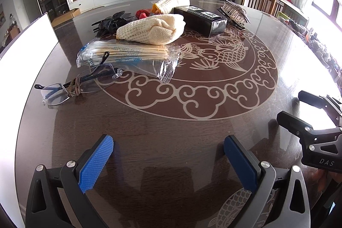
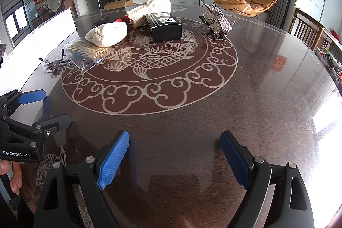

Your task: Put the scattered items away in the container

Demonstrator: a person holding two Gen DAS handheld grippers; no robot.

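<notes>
Both grippers hover low over a dark round table (image 1: 171, 138) with a pale fish-and-cloud motif under its glossy top, and neither holds anything. The left gripper (image 1: 168, 157) has its blue-padded jaws spread wide apart; the right gripper (image 2: 174, 155) is likewise spread — seen from the left wrist camera, its body shows the letters "DAS", while the left one, seen from the right wrist camera, reads "GenRobot.AI". The scattered items lie well beyond both, across the far half of the table: a pair of rimless glasses (image 1: 74, 87) nearest, its temple tip resting on a clear pack of cotton swabs (image 1: 128, 55); behind that a cream knitted cloth (image 1: 151, 30), a black hair claw (image 1: 111, 21) and a black box (image 1: 199, 18) whose white label is too small to read; a rhinestone hair clip (image 1: 234, 12) stands just right of the box. A white container (image 1: 27, 42) sits at the table's left edge, near the glasses.
</notes>
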